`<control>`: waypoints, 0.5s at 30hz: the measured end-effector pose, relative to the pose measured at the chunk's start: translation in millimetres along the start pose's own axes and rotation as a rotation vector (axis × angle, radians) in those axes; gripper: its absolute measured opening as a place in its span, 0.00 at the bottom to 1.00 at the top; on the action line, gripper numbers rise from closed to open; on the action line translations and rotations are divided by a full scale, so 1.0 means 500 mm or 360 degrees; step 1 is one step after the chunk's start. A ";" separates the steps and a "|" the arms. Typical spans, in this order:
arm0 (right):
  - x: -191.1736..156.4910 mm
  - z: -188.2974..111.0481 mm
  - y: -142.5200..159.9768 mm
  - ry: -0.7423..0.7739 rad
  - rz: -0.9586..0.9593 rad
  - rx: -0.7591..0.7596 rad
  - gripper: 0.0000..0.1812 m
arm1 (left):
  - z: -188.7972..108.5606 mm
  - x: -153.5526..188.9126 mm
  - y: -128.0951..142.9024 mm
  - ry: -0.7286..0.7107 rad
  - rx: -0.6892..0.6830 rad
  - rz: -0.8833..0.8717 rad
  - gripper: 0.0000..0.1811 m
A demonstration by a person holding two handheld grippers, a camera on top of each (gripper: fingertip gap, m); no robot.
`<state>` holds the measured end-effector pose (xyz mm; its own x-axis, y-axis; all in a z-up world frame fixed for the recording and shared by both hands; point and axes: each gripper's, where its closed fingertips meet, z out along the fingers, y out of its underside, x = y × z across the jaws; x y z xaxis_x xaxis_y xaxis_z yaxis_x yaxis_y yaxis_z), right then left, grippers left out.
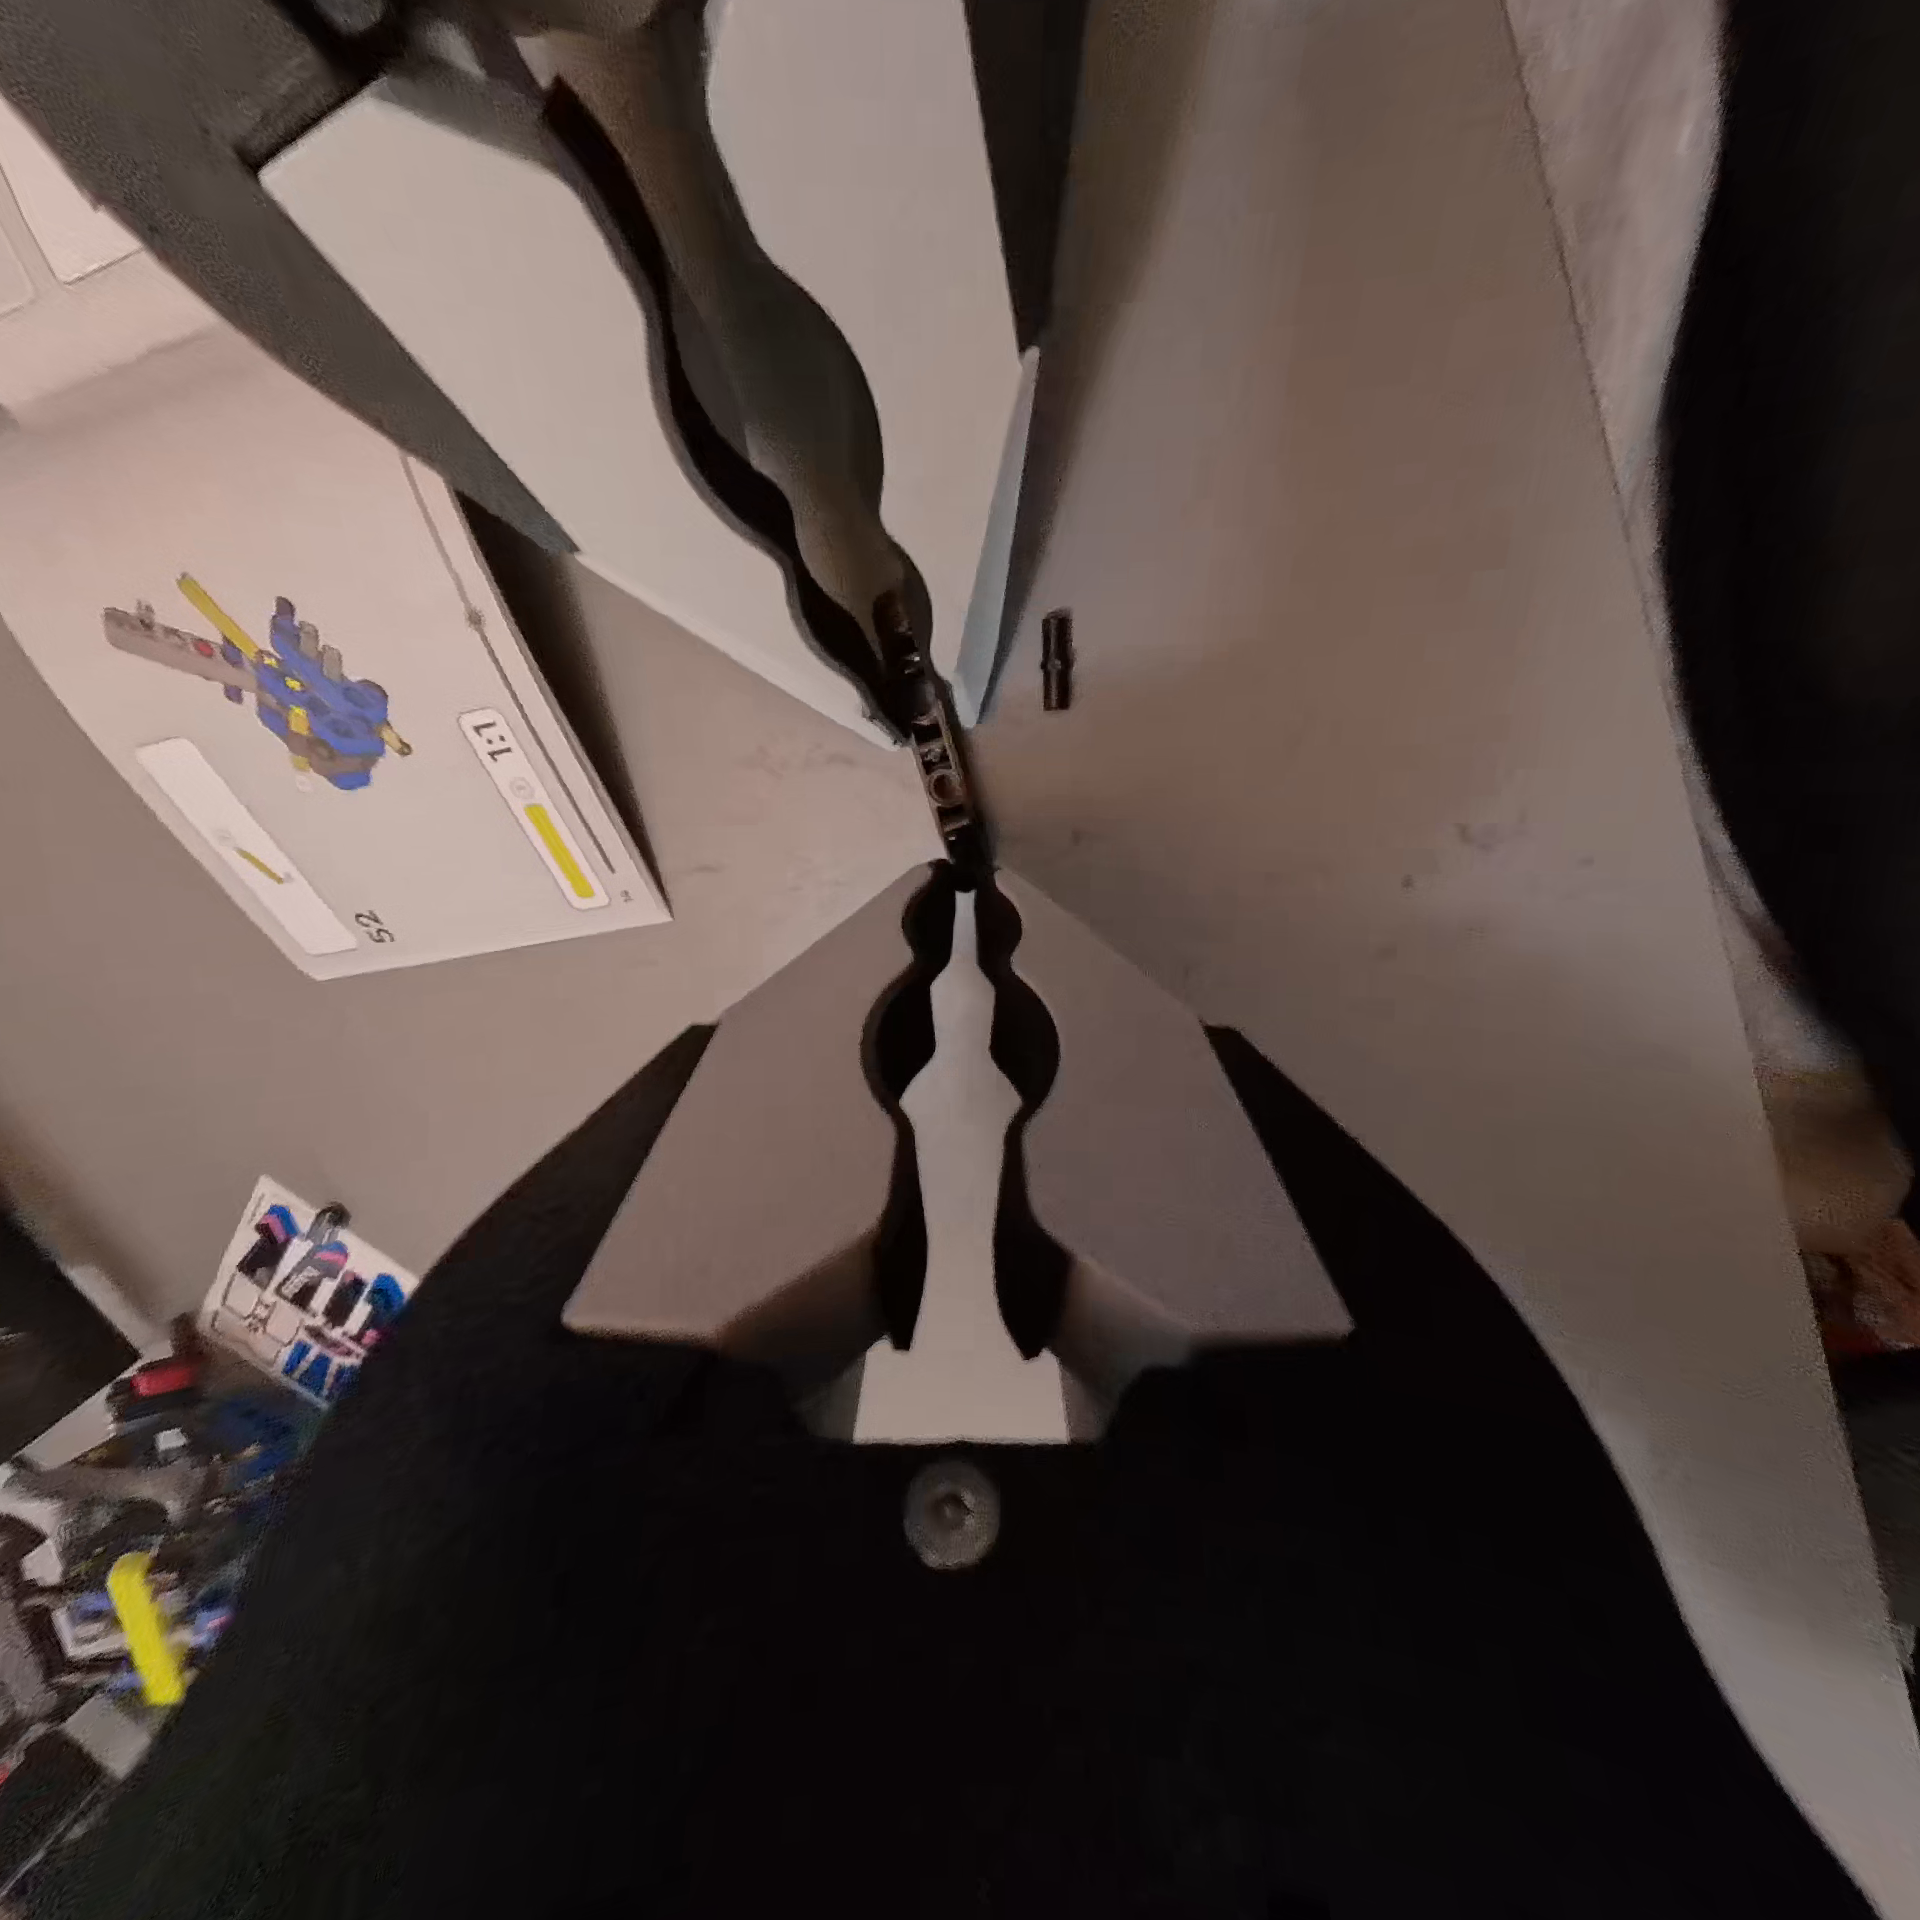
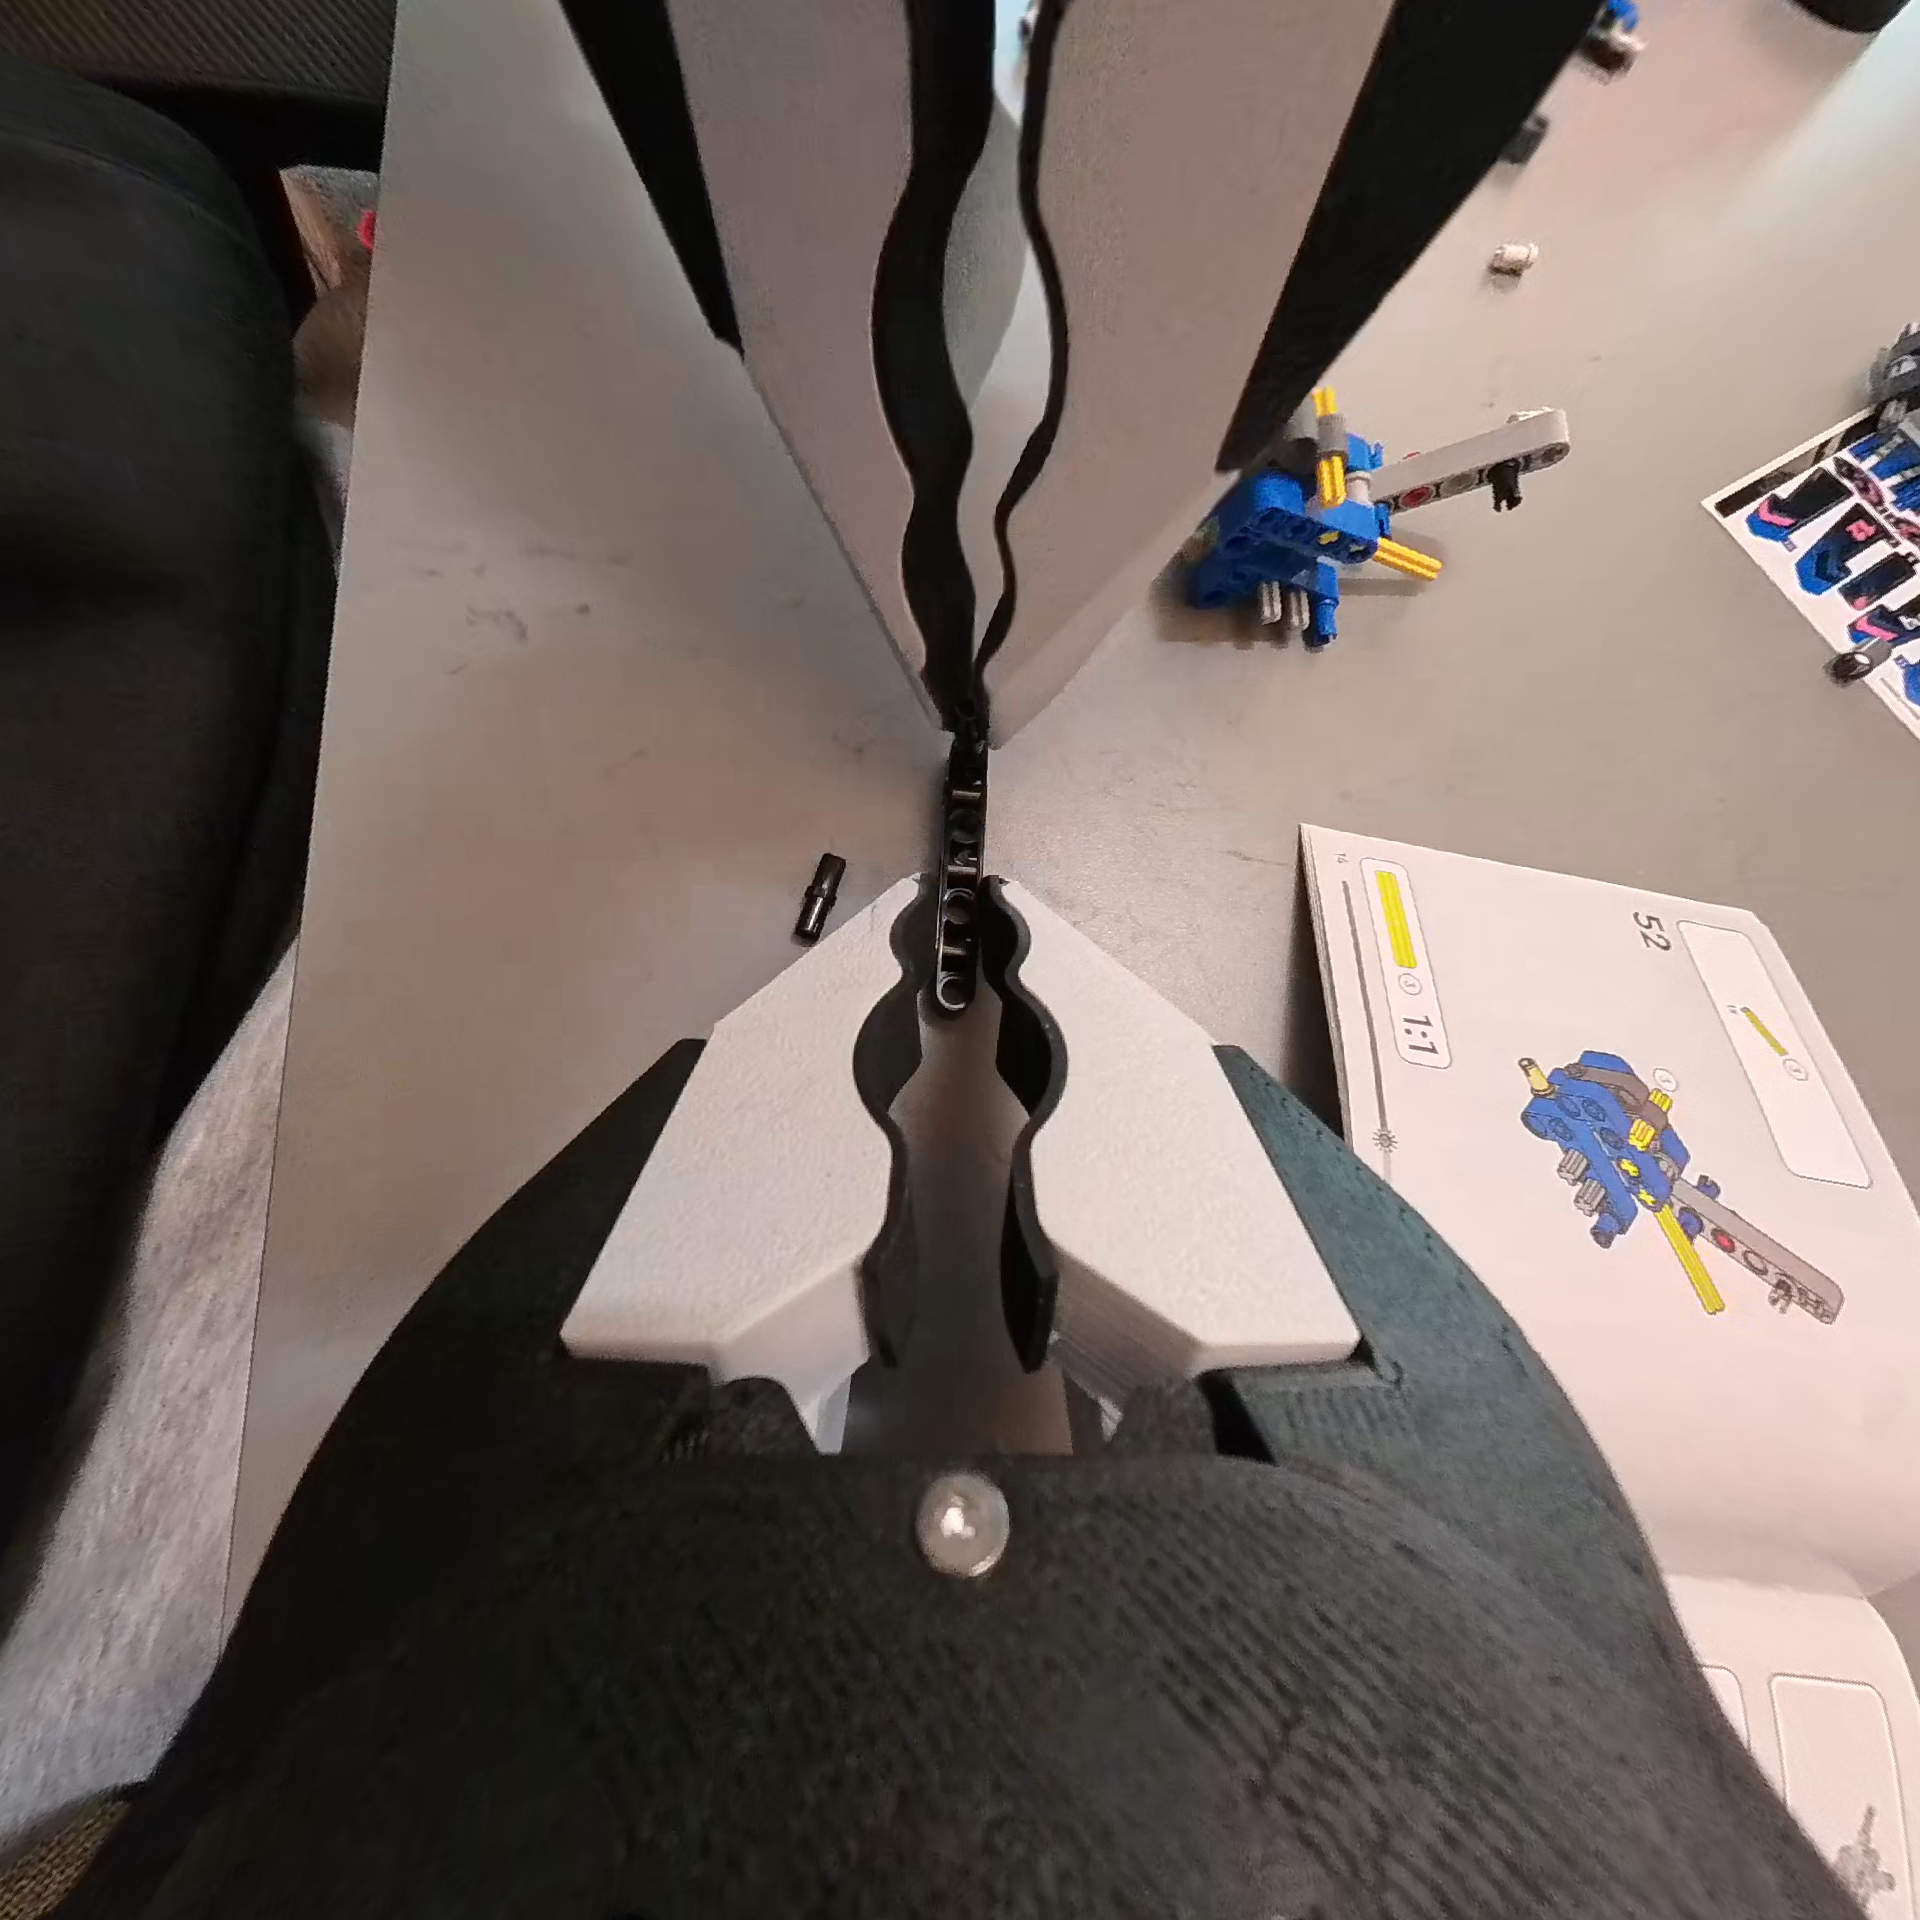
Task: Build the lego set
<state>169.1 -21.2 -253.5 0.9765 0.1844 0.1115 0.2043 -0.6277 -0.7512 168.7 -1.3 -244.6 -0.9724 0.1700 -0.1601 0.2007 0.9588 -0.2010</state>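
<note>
Over the grey table (image 2: 582, 644), both tongs meet nose to nose, each pinching an end of one thin black lego beam (image 2: 961, 914) with a row of holes along it. Seen from the right wrist view, the right gripper (image 2: 961, 894) has its fingers drawn nearly together on the near end of the beam, which sits a little way back between the wavy black pads (image 2: 1023, 997); the left gripper (image 2: 966, 717) comes down from the top of that view and its tips clamp the far end. From the left wrist view the same hold shows the other way round: the left gripper (image 1: 961, 878) is closed to a narrow slit at its tips on the beam (image 1: 940, 769), and the right gripper (image 1: 899, 665) reaches in from above. A short black pin (image 2: 821, 896) lies loose on the table just beside the beam, touching neither gripper. Off to the side sits the part-built blue model (image 2: 1309, 520) with yellow axles and a grey beam sticking out (it rests on the table, well apart from the tongs). An open instruction booklet (image 2: 1558, 1091) lies nearer, a sticker sheet (image 2: 1839, 540) lies past the model, and a heap of loose pieces (image 1: 125, 1621) shows blurred in a corner of the left wrist view.
</note>
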 end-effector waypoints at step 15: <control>0.000 0.000 -0.001 0.0019 -0.0020 0.0000 0.04 | 0.012 0.003 -0.019 0.0246 0.0121 -0.0514 0.00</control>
<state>169.0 -21.1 -253.2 0.9747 0.1830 0.1285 0.2163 -0.6256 -0.7495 166.2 -11.5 -248.7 -0.9924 -0.1012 0.0700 -0.1173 0.9500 -0.2894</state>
